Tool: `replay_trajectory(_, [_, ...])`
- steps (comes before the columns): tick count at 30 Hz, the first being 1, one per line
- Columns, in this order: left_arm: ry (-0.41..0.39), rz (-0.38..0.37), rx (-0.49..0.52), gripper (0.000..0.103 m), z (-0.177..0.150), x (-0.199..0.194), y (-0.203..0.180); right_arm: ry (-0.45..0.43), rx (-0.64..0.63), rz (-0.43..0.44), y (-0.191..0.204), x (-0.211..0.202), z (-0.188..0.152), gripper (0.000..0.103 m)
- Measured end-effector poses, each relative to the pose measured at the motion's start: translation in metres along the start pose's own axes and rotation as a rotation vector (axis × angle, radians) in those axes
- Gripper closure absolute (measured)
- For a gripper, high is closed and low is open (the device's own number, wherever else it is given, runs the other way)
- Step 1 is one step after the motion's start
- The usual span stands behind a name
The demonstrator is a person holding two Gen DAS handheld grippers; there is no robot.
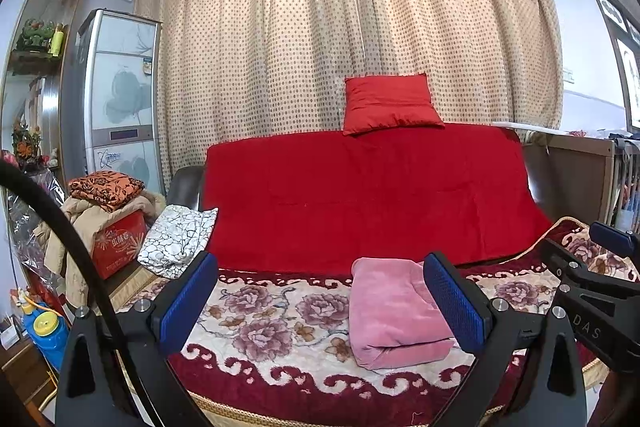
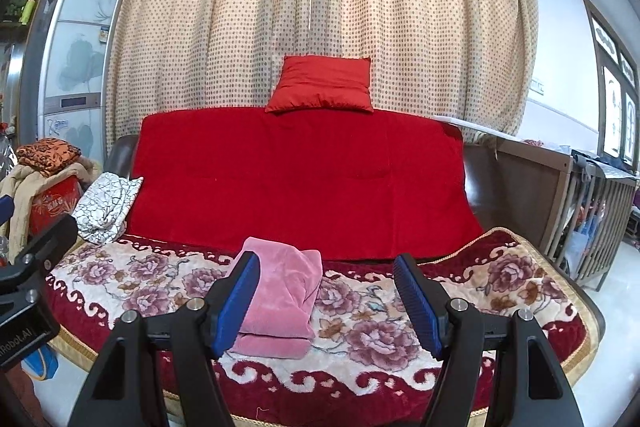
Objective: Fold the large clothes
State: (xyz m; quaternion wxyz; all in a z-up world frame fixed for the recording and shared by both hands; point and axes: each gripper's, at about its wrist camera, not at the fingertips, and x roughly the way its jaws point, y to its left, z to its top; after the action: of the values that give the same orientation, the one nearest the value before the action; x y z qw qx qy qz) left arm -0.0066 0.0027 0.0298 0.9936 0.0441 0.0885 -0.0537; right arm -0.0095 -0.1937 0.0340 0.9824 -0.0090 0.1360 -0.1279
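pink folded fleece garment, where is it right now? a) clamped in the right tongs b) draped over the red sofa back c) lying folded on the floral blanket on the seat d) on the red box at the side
c: the pink folded fleece garment lies flat on the floral blanket covering the seat, and both the left tongs and the right tongs stand open, gripping nothing.

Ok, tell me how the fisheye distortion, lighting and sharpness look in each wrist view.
Left wrist view: strong barrel bend, the dotted curtain and fridge bow outward, dark corners; even indoor light, the folded pink garment sharp. Right wrist view: same bowing, a black vignette ring; daylight glows softly through the curtain, no harsh glare, the right gripper fingers crisp.
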Motion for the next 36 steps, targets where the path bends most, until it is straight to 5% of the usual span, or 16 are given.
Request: replay_trajectory(36, [-0.037, -0.035, -0.037, 0.001, 0.012, -0.019, 0.008, -0.066, -0.006, -0.009, 0.005, -0.02, 0.012, 0.03])
